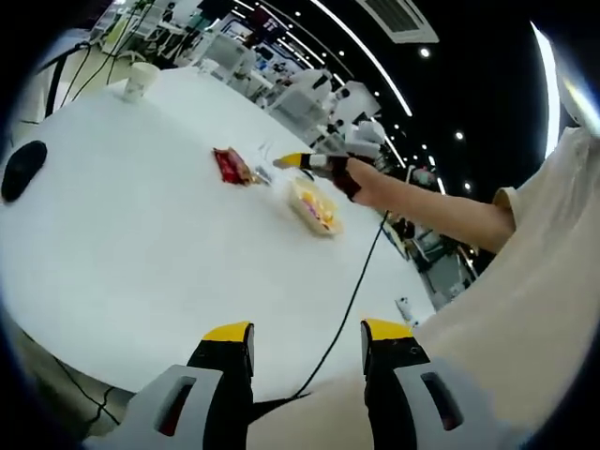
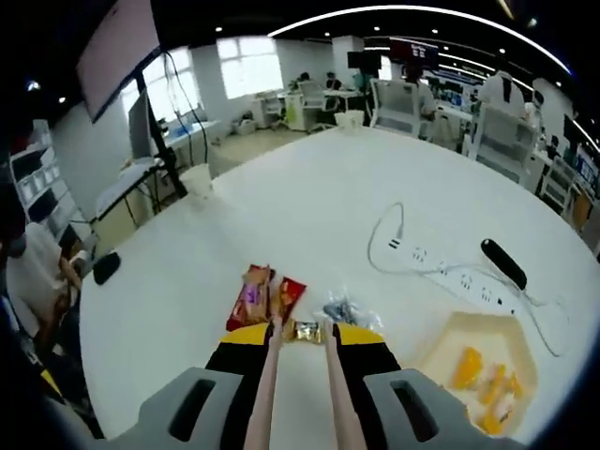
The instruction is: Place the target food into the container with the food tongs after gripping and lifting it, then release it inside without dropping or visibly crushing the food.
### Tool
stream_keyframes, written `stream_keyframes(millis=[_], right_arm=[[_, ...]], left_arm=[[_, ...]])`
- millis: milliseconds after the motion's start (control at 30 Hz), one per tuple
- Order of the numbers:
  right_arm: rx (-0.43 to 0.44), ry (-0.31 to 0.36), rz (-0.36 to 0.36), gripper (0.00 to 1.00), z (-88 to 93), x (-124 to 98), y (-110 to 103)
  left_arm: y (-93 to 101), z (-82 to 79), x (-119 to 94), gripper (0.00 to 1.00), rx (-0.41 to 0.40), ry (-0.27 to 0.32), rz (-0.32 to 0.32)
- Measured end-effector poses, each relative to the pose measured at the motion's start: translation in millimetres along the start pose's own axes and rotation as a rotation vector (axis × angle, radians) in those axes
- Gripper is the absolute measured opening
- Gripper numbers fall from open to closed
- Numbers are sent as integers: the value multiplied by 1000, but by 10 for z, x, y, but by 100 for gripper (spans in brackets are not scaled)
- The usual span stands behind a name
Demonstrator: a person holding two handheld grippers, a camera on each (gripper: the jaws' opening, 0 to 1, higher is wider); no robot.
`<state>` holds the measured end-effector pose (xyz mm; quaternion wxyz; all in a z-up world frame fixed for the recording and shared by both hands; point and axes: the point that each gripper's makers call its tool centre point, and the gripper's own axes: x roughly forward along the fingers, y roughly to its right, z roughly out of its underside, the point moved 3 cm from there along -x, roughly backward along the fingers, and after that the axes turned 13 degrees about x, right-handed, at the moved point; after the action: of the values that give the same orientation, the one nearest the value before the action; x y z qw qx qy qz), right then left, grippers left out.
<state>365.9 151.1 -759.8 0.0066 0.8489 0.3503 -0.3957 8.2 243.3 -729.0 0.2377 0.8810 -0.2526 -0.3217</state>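
In the right gripper view, the right gripper [image 2: 298, 336] is squeezing a pair of pale food tongs [image 2: 300, 375], whose two slim arms are running up between its yellow-tipped jaws. The tong tips are pinching a small, shiny gold-wrapped candy [image 2: 307, 330], which is sitting right at their ends, just above the white table [image 2: 309, 216]. Just beyond the tongs, to their left, two flat snack packets [image 2: 265, 295] in red and orange wrappers are lying side by side on the table, and to the right of the tips a crinkled clear wrapper [image 2: 349, 310] is resting. Further right and nearer, a cream, angular container [image 2: 441, 352] is holding several yellow and orange pieces; it is standing apart from the tongs, with bare tabletop in between. Past it, a white power strip [image 2: 459, 278] with a looping cable and a black oblong object [image 2: 503, 263] are lying near the table's right edge. The round tabletop is stretching smooth and open ahead of the tongs toward a paper cup [image 2: 197, 178] at its far rim. In the left gripper view, the left gripper [image 1: 307, 333] is hanging with its jaws spread apart, holding nothing, over the table's near edge, while the person's arm [image 1: 422, 208] is reaching across to the container [image 1: 302, 202].
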Motion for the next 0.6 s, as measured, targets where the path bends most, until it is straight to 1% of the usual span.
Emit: stream_keyframes(millis=[233,433,600], right_arm=[[-9,-26,-2,24,55,128,-16],[5,-34,3,24,51,190,52],[3,-47,3,24,90,251,62]], left_arm=[[-4,31,8,45,-16,-6,0],[-31,30,12,45,-30,-2,-7],[-25,58,12,45,-32,-15,-5]])
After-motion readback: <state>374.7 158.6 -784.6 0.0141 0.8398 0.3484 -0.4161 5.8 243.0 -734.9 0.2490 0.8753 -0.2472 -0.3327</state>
